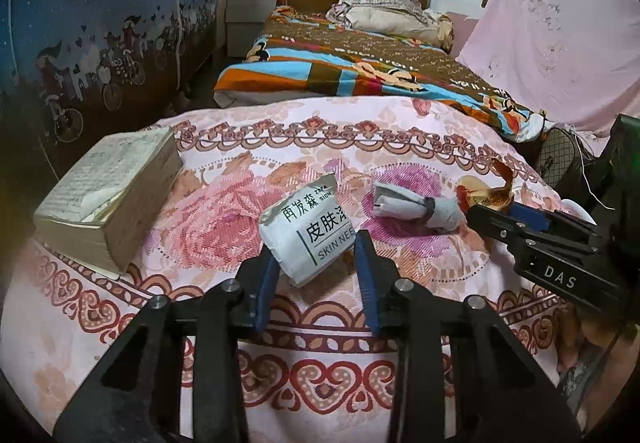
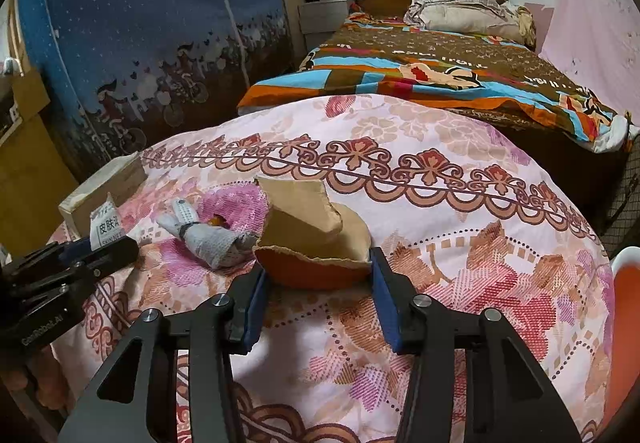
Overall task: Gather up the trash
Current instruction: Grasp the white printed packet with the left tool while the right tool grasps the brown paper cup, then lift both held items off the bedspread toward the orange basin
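A surface covered by a pink floral cloth with a red scrollwork border [image 1: 320,131] fills the foreground of a bedroom.

Far left on the cloth lies a thick, yellowed paperback book [image 1: 108,199], flat and near the edge.

To its right lies a white crumpled sachet printed with black Chinese characters and the words "SKIN NEE" [image 1: 304,231]. The left gripper [image 1: 318,263] has its two blue-padded fingers on either side of the sachet's near end, narrowed about halfway. The left pad touches the sachet; a small gap shows at the right pad, so whether it has a firm hold I cannot tell.

Further right, apart from the sachet, lies a grey-white paper wad twisted and banded in the middle [image 1: 416,207].

Just right of the wad sits a torn brown-and-orange paper container with a jagged rim and a ripped flap standing up [image 2: 316,239]. The right gripper [image 2: 318,275] straddles it, both blue pads pressed against its orange sides, so it has hold of the container, which rests on the cloth.

At the far right edge a white and orange rounded object [image 2: 624,283] is partly visible.

Behind the surface stands a bed with a brown, orange and blue patterned blanket [image 2: 440,63].
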{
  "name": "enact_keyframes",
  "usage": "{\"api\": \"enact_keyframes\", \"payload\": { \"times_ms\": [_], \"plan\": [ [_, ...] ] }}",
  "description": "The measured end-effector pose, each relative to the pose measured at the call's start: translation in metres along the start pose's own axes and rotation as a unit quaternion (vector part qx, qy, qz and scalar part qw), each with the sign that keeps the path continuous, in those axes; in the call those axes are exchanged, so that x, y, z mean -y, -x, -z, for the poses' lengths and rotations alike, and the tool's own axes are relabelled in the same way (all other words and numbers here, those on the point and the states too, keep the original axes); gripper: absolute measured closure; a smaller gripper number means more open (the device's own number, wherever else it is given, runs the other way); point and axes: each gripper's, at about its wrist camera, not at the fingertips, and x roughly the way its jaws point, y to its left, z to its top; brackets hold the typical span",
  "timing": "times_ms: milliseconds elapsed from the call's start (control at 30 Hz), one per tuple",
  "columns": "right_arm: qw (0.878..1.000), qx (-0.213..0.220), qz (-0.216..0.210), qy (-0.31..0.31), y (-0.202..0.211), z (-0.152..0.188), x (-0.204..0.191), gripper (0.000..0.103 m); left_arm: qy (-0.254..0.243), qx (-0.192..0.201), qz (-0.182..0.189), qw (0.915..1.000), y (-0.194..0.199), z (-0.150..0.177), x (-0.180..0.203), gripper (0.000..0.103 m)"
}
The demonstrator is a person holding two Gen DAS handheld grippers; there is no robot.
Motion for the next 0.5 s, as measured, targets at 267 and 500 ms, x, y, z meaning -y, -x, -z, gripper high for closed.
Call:
{"api": "enact_keyframes", "payload": {
  "times_ms": [267,500],
  "plan": [
    [0.998,0.055,0.004,0.006,0.025,0.003,0.0,0.059,-0.009,0.059,0.002,0.9982,0.022,0.003,0.004,0.082],
    [0.991,0.133,0.012,0.021,0.053,0.008,-0.006,0.059,-0.013,0.109,0.015,0.9939,0.041,0.006,0.007,0.082]
  ]
}}
